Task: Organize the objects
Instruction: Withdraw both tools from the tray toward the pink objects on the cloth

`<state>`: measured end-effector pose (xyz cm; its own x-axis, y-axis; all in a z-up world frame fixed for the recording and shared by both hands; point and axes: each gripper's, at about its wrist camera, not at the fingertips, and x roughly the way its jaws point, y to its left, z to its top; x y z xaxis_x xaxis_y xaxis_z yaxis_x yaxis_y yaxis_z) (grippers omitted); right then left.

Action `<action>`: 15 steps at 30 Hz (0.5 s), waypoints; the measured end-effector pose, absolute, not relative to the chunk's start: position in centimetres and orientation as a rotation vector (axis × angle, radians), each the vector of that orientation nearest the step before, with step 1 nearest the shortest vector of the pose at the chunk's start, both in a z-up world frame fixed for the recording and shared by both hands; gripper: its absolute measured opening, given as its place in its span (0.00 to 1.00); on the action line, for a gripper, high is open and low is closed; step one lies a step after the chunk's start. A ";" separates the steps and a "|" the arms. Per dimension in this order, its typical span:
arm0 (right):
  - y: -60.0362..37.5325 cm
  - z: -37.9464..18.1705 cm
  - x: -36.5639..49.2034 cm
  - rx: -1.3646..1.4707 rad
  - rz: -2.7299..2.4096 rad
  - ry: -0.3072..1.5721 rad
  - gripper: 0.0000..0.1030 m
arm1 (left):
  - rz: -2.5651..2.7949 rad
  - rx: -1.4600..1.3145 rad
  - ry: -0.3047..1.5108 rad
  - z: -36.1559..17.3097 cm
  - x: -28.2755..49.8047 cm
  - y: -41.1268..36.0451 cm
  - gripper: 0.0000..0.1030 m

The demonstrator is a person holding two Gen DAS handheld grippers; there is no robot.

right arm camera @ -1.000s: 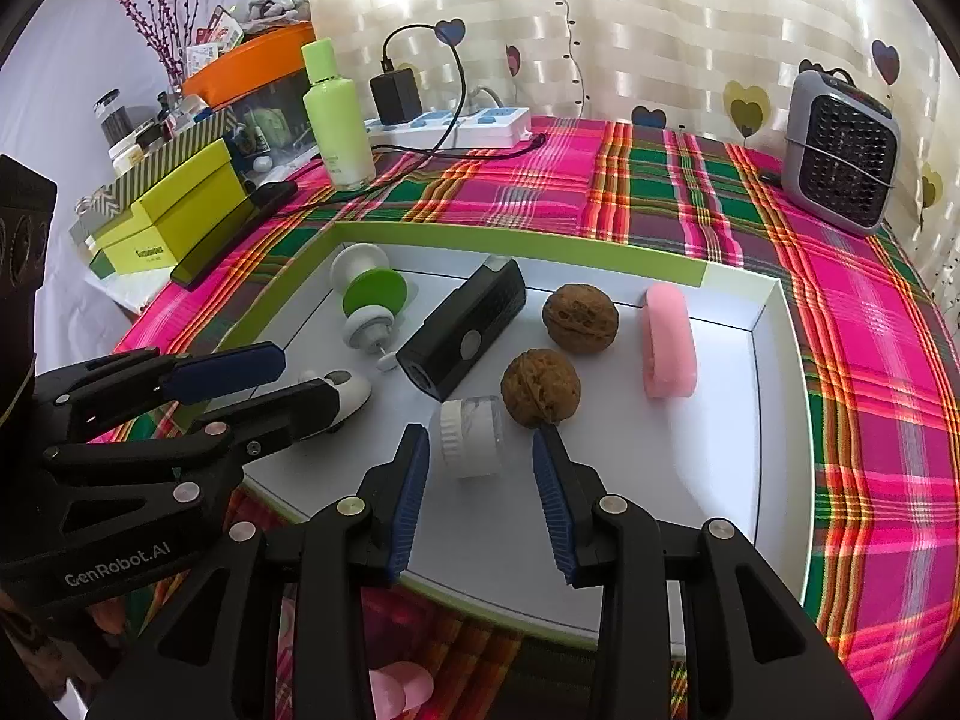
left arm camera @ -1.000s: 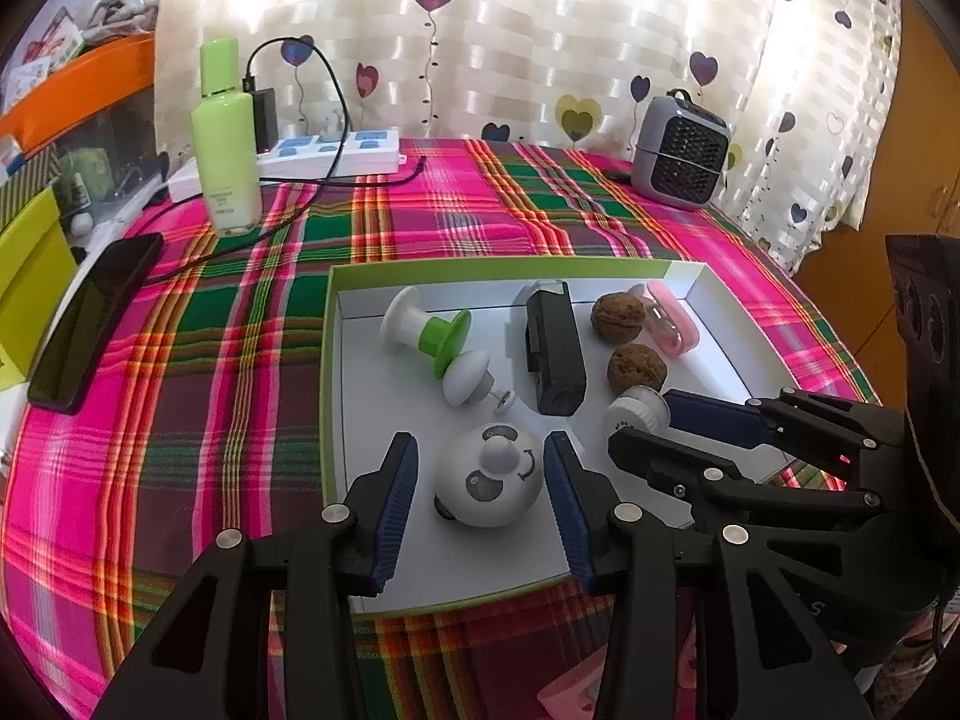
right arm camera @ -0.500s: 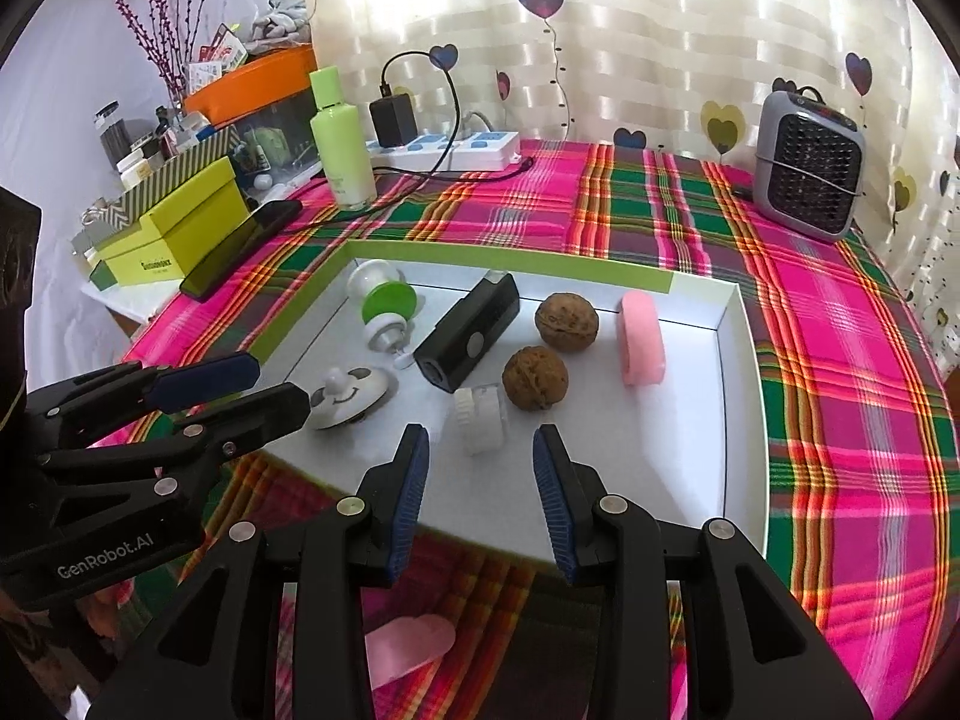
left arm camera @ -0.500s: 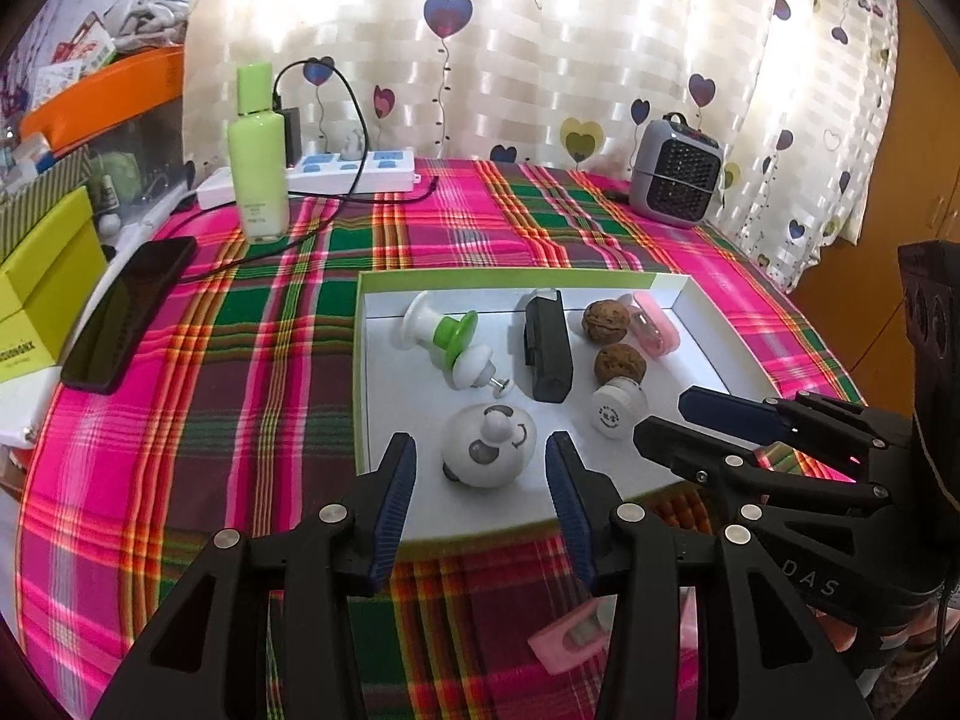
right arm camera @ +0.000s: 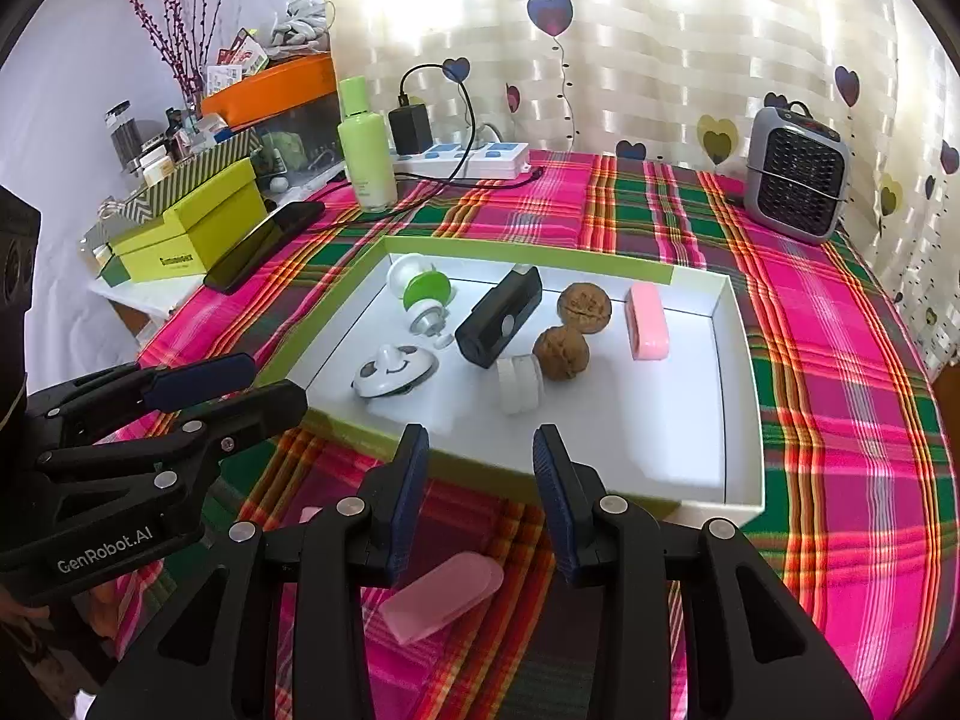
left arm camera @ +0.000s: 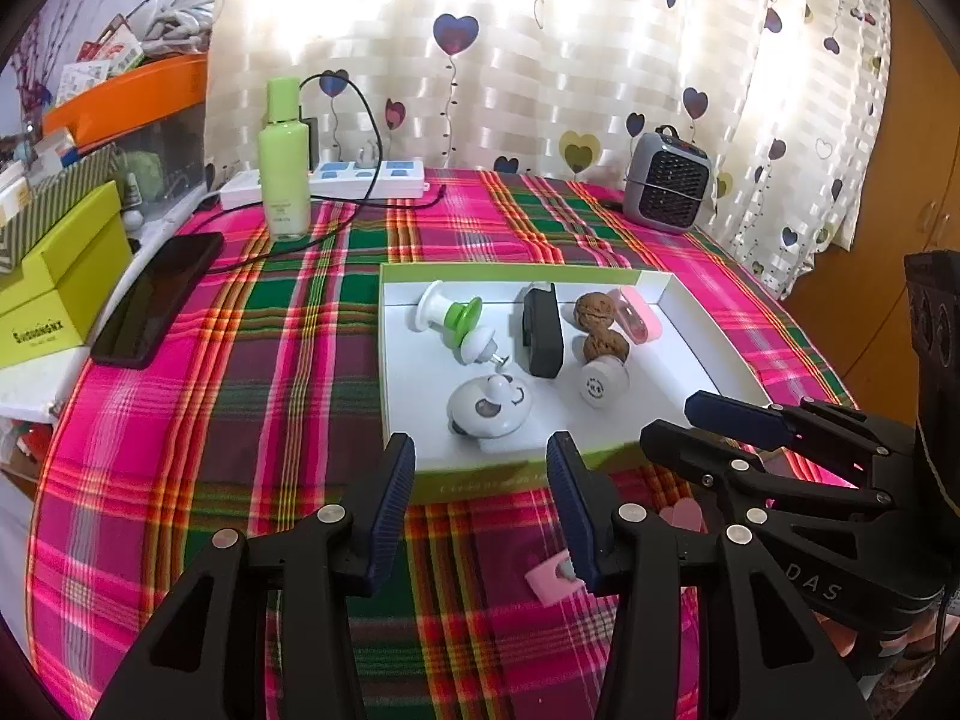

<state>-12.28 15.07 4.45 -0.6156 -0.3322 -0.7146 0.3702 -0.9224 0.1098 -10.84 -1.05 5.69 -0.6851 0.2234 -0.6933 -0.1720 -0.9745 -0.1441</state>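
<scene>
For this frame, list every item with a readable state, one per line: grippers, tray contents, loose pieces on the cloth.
left gripper: open, empty
right gripper: open, empty
white tray: lidless, on the plaid cloth
panda gadget: in tray, face up
black device: in tray, lying flat
white jar: in tray, on its side
two walnuts: in tray, unshelled
pink case: in tray, on edge
pink lid: outside tray, on cloth
green bottle: upright, capped

Woven plaid tablecloth (right arm camera: pixel 828 396), matt white card tray (right arm camera: pixel 735 372), rough-shelled walnuts (right arm camera: pixel 584 303), glossy black phone (right arm camera: pixel 264 245).
</scene>
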 end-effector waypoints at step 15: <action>16.9 4.1 -9.1 1.121 -2.581 -0.039 0.37 | 2.680 -1.124 -0.150 5.0 -8.2 -2.0 0.44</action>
